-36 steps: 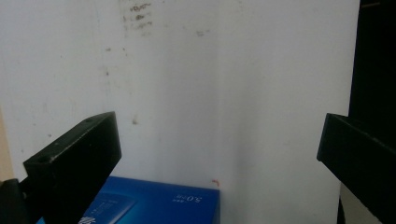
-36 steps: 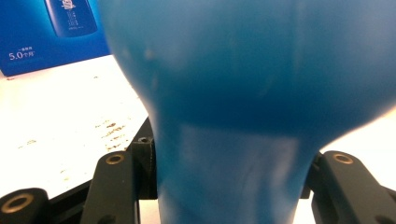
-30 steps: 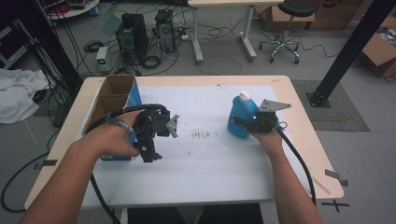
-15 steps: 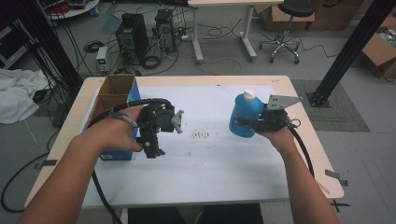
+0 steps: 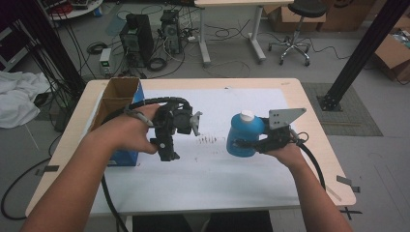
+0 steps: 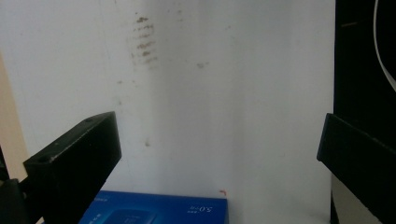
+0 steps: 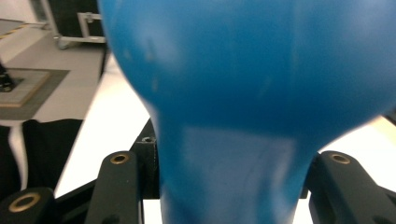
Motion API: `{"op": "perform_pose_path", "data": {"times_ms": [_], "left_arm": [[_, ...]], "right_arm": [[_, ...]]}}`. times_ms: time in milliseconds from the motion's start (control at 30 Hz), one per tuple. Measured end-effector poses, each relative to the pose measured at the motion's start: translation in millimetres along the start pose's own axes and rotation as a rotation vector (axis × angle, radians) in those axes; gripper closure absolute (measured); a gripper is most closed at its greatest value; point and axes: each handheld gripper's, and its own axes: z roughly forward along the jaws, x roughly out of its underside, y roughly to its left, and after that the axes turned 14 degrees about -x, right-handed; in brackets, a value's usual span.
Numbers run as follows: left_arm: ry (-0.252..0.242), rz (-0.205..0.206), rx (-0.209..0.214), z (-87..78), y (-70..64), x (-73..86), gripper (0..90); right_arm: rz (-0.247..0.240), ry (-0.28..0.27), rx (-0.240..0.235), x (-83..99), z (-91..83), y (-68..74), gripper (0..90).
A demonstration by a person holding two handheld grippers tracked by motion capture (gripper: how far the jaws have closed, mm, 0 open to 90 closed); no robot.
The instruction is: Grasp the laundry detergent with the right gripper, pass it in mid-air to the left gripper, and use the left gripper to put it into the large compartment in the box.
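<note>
Blue bottle [image 5: 243,135] with a white cap sits clamped in the right gripper [image 5: 240,143] above the table [image 5: 309,159], its base hidden by the jaws. Left gripper [image 5: 165,150] hangs with jaws spread wide, empty, just beside an open cardboard box [image 5: 118,96] whose blue side the hand partly covers.
</note>
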Motion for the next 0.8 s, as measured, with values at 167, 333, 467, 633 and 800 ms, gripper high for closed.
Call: {"op": "perform_pose_path", "data": {"times_ms": [167,333,467,633,800], "left_arm": [[0.000,0.015,0.019,2.6,-0.7,-8.4,0.1],[0.010,0.016,0.034,5.7,-0.5,-12.7,0.1],[0.019,0.017,0.041,8.0,-1.2,-14.2,0.1],[0.024,0.019,0.051,11.3,-2.5,-16.4,0.1],[0.032,0.026,0.062,14.0,-3.4,-19.1,0.1]], "right_arm": [[-0.002,0.012,-0.050,0.6,14.7,8.1,46.9],[-0.011,0.010,-0.086,2.6,34.0,12.4,46.7],[-0.009,-0.009,-0.101,5.4,49.7,14.5,46.7],[-0.011,-0.032,-0.103,8.4,66.8,15.5,46.7],[0.003,-0.011,-0.114,12.6,83.1,15.1,46.8]]}}
